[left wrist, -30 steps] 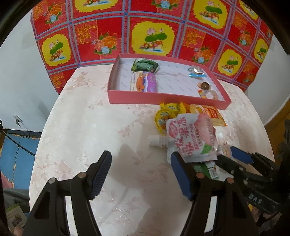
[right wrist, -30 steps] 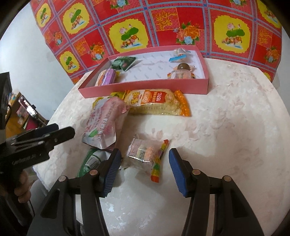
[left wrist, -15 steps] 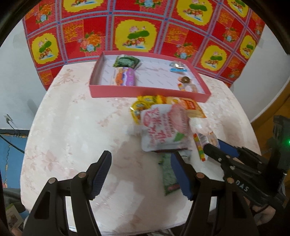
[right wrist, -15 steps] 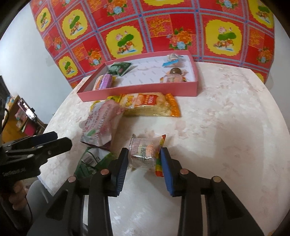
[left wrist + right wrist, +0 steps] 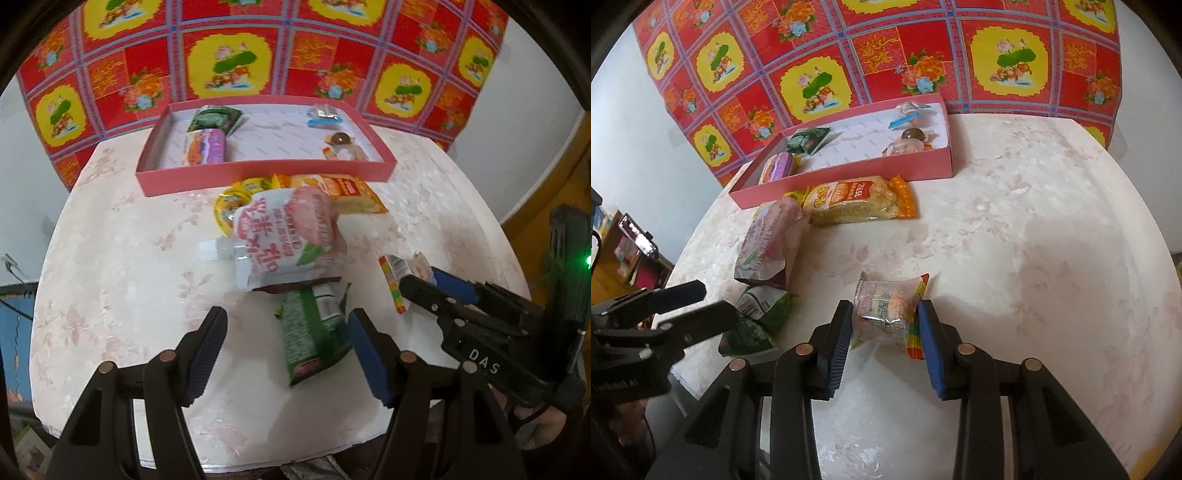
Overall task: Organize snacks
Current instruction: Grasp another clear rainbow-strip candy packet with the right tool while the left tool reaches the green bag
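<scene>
My right gripper point(image 5: 885, 325) is shut on a clear snack packet with a rainbow edge point(image 5: 888, 312), just above the table. The packet also shows in the left wrist view point(image 5: 397, 275), between the right gripper's fingers. My left gripper point(image 5: 286, 339) is open over a green packet point(image 5: 314, 332). A pink spouted pouch point(image 5: 284, 240) lies beyond it, partly over a yellow packet point(image 5: 229, 203). An orange noodle pack point(image 5: 858, 201) lies against the pink tray point(image 5: 849, 173), which holds several small snacks.
The round table point(image 5: 1034, 240) carries a pale floral cloth. A red and yellow patterned cloth point(image 5: 886, 48) hangs behind the tray. The table edge runs close under both grippers. Shelves point(image 5: 624, 251) stand at far left.
My right gripper has closed on the clear packet and lifted it slightly. My left gripper has pulled back, so the green packet now lies between its fingers.
</scene>
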The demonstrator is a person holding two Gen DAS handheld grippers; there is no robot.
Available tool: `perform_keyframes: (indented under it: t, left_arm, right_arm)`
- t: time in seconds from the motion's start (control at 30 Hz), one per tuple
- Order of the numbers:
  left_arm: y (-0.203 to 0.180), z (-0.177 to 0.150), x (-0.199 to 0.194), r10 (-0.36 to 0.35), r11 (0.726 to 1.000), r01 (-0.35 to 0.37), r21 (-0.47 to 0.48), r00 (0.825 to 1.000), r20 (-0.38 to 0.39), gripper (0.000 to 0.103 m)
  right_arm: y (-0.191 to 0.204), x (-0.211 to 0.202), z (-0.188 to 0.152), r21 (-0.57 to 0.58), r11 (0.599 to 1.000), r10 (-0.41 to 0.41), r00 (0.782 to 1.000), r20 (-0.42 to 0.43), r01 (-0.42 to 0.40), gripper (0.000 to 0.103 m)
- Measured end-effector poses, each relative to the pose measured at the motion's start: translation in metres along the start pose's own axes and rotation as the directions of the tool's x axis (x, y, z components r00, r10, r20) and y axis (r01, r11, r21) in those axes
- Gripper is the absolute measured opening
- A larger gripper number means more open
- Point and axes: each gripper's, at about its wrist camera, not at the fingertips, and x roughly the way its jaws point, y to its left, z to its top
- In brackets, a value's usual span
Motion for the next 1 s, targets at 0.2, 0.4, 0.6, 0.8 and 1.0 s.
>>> perform_keyframes:
  t: [0.2,0.4,0.6,0.8,1.0]
  left_arm:
    - [-0.007,-0.002,0.009,0.000,0.999,0.001,0.033,1.000,-0.017,0.072]
    - [-0.009,-0.003,0.012,-0.007,0.999,0.007,0.034,1.000,-0.016,0.072]
    - [-0.003,-0.007,0.020,-0.052,0.999,0.052,-0.001,0.998,-0.045,0.072]
    - [-0.001,-0.009,0.025,-0.082,0.996,0.081,-0.020,0.995,-0.051,0.071]
    - [-0.003,-0.008,0.027,-0.076,0.997,0.076,-0.009,0.996,-0.049,0.072]
  right_arm:
    - [0.001,0.000,-0.002,-0.008,1.000,-0.001,1.000,0.007,0.001,0.038]
    - [0.000,0.000,-0.003,-0.012,1.000,0.004,1.000,0.015,-0.004,0.040]
    - [0.003,0.000,-0.005,-0.030,1.000,-0.004,1.000,0.024,0.004,0.041]
    - [0.000,0.000,-0.005,-0.011,1.000,0.009,0.999,0.031,-0.008,0.041]
    - [-0.004,-0.001,-0.006,0.015,0.999,0.028,0.999,0.035,-0.028,0.042]
